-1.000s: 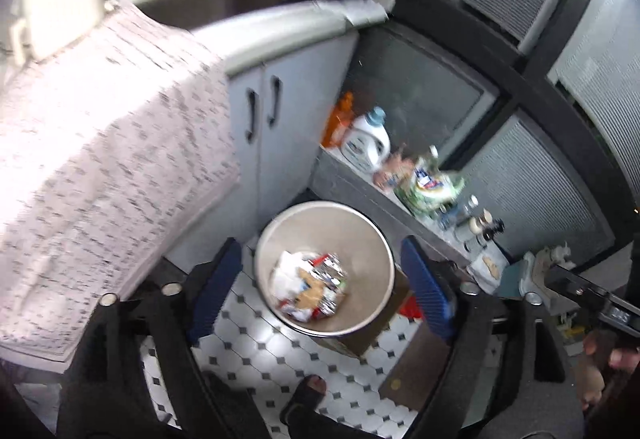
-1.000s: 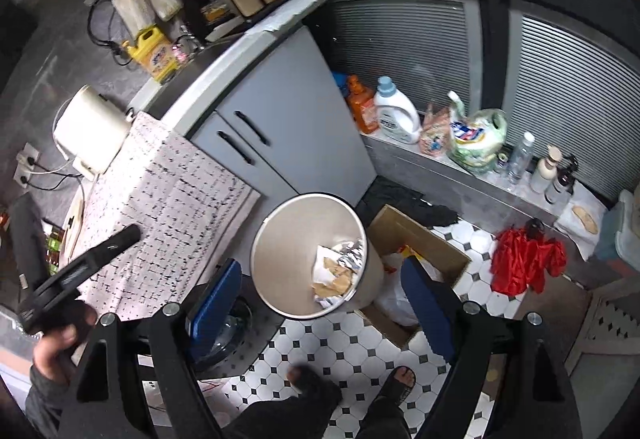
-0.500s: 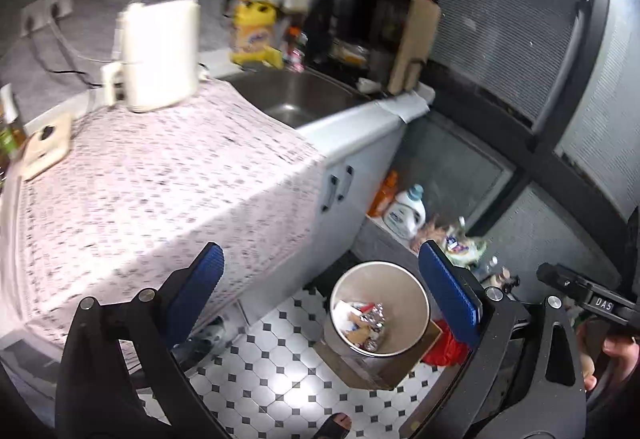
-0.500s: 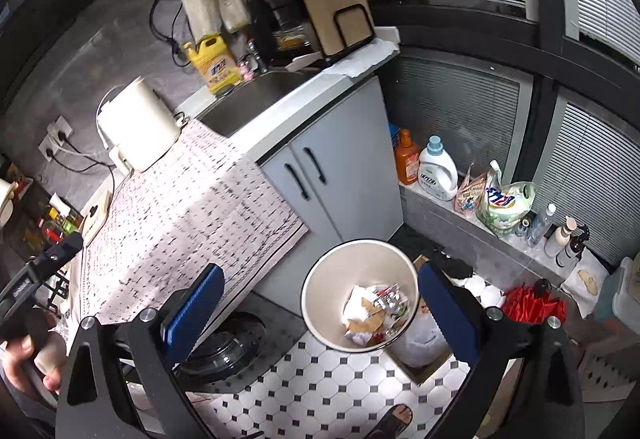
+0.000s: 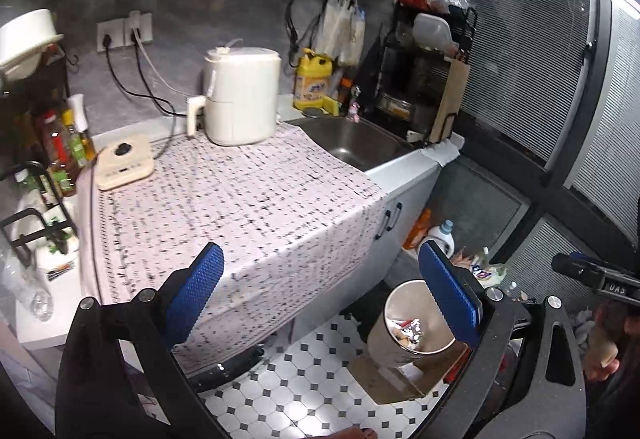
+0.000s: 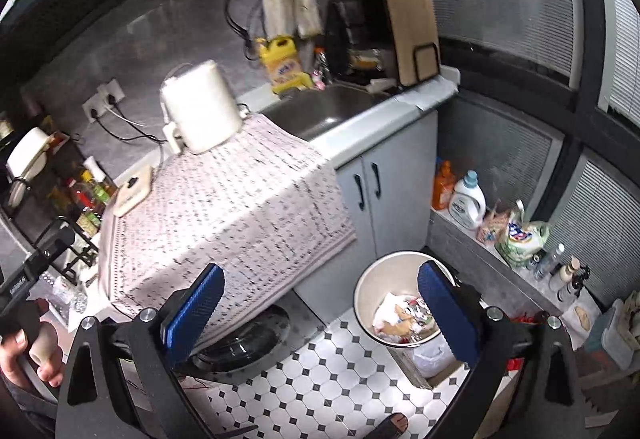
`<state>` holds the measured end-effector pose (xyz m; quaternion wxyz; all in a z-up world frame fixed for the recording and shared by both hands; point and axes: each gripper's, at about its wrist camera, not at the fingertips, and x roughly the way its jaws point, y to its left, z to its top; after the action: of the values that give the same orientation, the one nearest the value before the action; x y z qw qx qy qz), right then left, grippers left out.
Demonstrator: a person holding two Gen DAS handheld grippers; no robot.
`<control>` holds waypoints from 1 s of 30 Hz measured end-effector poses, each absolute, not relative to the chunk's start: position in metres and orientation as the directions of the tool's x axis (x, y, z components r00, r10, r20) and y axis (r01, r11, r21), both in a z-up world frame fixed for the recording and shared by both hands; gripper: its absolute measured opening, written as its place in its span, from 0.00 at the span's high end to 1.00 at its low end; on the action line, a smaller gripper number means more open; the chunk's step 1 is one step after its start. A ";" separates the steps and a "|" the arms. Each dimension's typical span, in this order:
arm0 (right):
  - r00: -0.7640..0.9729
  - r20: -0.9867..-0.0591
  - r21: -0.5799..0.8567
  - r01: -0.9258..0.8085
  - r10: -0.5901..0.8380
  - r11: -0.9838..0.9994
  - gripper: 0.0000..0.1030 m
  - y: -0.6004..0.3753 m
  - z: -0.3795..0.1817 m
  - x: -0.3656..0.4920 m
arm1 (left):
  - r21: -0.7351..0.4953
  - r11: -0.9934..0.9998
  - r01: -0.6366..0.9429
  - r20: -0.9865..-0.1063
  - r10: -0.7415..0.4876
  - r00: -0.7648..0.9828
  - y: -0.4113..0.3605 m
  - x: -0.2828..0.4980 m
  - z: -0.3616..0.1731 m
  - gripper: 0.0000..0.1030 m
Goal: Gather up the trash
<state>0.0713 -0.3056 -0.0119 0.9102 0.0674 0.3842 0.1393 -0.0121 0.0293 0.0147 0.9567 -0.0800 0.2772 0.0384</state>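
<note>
A round beige trash bin (image 5: 386, 313) stands on the tiled floor beside the grey cabinet, with crumpled wrappers and paper (image 5: 408, 331) inside. My left gripper (image 5: 320, 259) hangs high above the floor, open and empty, its blue pads (image 5: 196, 291) wide apart. The bin sits low, behind the right pad. In the right wrist view the same bin (image 6: 376, 275) and its trash (image 6: 396, 319) lie below my right gripper (image 6: 322, 275), which is also open and holds nothing.
A patterned cloth (image 5: 240, 207) covers the counter, with a white appliance (image 5: 240, 95) and a sink (image 5: 352, 143) behind it. A cardboard box (image 5: 400, 379) lies by the bin. Detergent bottles (image 6: 466, 199) line a low ledge. A hand (image 6: 24, 347) grips the other tool's handle.
Both grippers have risen and tilted up away from the bin, which now looks smaller and lower in each view. The counter top has come into sight. Both pairs of jaws have spread slightly.
</note>
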 end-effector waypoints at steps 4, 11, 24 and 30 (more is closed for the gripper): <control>0.680 -0.654 0.235 -0.235 0.332 0.943 0.08 -0.286 0.005 0.052 | -0.153 0.977 -0.151 -0.528 0.049 0.848 0.047 -0.040 0.025 0.06; 0.688 -0.636 0.226 -0.267 0.350 0.937 0.08 -0.257 0.027 0.024 | -0.148 0.965 -0.215 -0.494 0.116 0.862 0.067 -0.093 0.038 0.06; 0.680 -0.610 0.231 -0.340 0.408 0.912 0.08 -0.216 0.020 -0.020 | -0.155 0.946 -0.285 -0.477 0.180 0.860 0.085 -0.156 0.031 0.06; 0.677 -0.612 0.222 -0.350 0.409 0.910 0.08 -0.209 0.017 -0.027 | -0.161 0.941 -0.296 -0.473 0.190 0.861 0.088 -0.163 0.030 0.06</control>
<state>-0.0272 -0.2094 0.0166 0.9146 0.0431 0.3445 0.2074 -0.1631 0.0881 0.0298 0.9576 -0.1150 0.2315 0.1270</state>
